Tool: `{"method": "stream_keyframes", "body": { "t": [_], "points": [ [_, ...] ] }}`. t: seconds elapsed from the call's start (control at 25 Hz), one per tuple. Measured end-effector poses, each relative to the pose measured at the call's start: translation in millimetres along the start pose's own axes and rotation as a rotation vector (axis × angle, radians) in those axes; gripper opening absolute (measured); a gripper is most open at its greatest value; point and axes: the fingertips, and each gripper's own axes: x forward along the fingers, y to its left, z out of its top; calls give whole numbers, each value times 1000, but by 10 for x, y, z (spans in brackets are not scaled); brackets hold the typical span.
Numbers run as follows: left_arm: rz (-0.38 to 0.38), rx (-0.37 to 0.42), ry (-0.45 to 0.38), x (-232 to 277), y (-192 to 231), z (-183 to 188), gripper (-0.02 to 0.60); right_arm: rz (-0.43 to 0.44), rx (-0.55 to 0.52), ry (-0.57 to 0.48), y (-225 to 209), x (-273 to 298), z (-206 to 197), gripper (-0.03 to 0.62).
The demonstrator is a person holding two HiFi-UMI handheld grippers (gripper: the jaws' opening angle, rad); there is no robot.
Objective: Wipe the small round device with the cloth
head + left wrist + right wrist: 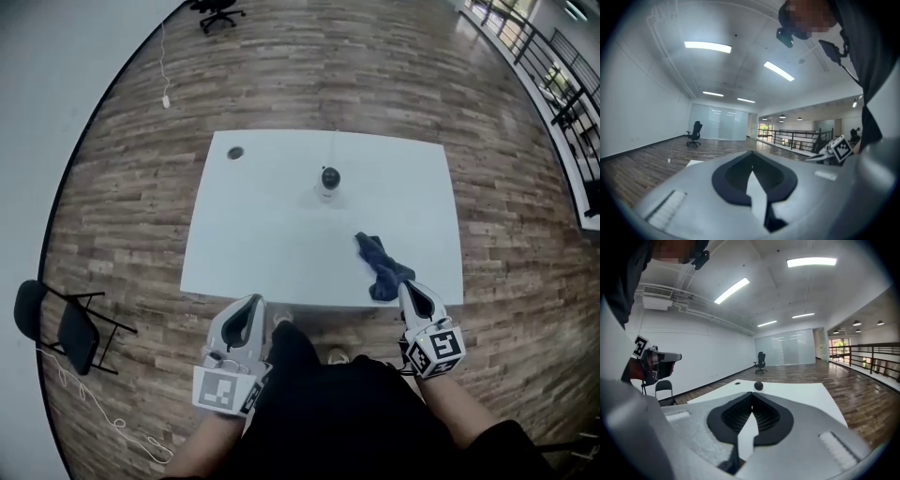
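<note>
Looking down from the head view, the white table (pixel 281 253) sits on wood flooring, and the small round device (pixel 329 181) stands upright near its far middle. The blue cloth (pixel 382 267) lies crumpled by the near right edge, well apart from the device. The right gripper (pixel 409 287) points at the cloth's near end; whether it touches cannot be told from here. The left gripper (pixel 255 301) hangs off the table's near edge, over the floor. A folding chair (pixel 66 328) is off to the left, an office chair (pixel 217 11) far beyond.

Over to the left gripper view: jaws clenched, tips meeting, nothing caught between them. A corner of the table shows past them, with the right gripper's marker cube at the right and a railing (pixel 797 138) behind.

Now the right gripper view: jaws pressed together here too, empty, no cloth between them. Straight past the tips, the device sits dark and round on the tabletop, with the left gripper at the far left.
</note>
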Motion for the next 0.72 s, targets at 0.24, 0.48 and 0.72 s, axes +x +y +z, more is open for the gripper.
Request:
{"method": "stream_keyframes", "body": {
  "t": [0.24,0.48,0.72],
  "points": [
    [-181,36,24,535,256,125,3,-101,23,-23,177,306,152,2],
    [-306,-40,0,853,460,251,3,-178,0,43,384,348,53,2],
    [-355,-36,6,1110,546,152,3,-273,37,152,211,117,-269,2]
  ]
}}
